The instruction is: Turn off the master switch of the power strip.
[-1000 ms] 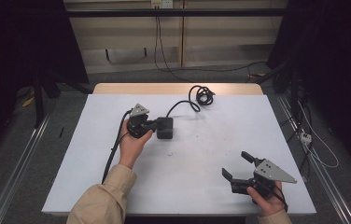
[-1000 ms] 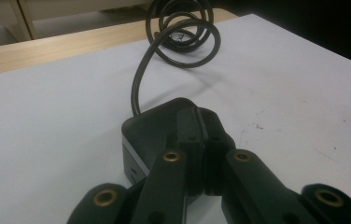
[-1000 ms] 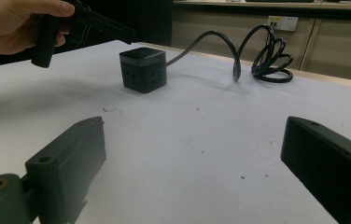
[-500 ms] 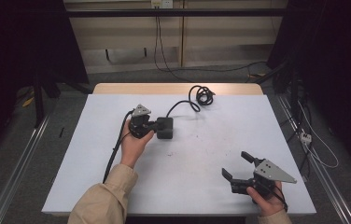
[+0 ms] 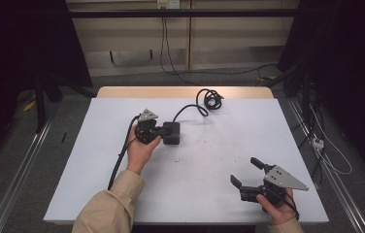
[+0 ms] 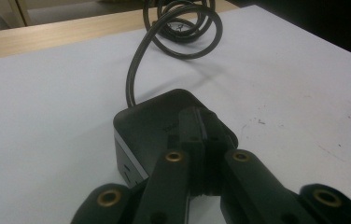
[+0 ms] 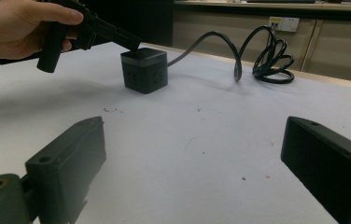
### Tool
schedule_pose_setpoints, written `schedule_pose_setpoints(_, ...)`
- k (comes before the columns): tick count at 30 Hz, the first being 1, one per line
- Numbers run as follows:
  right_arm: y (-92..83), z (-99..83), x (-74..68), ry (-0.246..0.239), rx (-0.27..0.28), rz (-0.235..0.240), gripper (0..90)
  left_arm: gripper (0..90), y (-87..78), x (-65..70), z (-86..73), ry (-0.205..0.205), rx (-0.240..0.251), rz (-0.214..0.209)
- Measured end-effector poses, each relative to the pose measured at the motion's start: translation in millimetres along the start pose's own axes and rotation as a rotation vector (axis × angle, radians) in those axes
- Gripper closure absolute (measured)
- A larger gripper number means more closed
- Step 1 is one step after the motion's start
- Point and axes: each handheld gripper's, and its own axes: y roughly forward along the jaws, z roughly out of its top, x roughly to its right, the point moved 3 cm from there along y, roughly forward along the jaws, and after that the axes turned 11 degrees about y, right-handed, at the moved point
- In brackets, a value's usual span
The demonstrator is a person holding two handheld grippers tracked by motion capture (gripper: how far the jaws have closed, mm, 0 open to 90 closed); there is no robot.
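- Nothing's really moved since the earlier frames, both hands parked right where they were, black cube socket in the same spot.
- High view: left gripper (image 5: pixel 167 131) has its tips pinched together, resting on top of the black cube socket (image 5: pixel 172 133), which sits a bit toward 11 o'clock from the middle of the white table (image 5: pixel 219 160). Its cable (image 5: pixel 190 108) runs off toward 1 o'clock into a coil (image 5: pixel 210 98) near the far edge. Right gripper (image 5: pixel 246 174) sits down at 5 o'clock, spread wide, nothing in it.
- Left gripper view: jaws closed flat against each other, tips on the cube's top face (image 6: pixel 159 116), coil up at 12 o'clock.
- Right gripper view: jaws far apart over bare table, cube at 11 o'clock with the other gripper's tips touching its top.
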Motion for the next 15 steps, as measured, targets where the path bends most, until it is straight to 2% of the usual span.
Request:
schedule_pose_setpoints(10,0.1,0.1,-0.1,0.001,0.001,0.001,6.3,90.0,1.1,0.1,-0.5,0.020,-0.008,0.000)
schedule_pose_setpoints(15,0.1,0.1,-0.1,0.001,0.001,0.002,6.3,90.0,2.1,0.2,-0.9,0.012,-0.003,0.009)
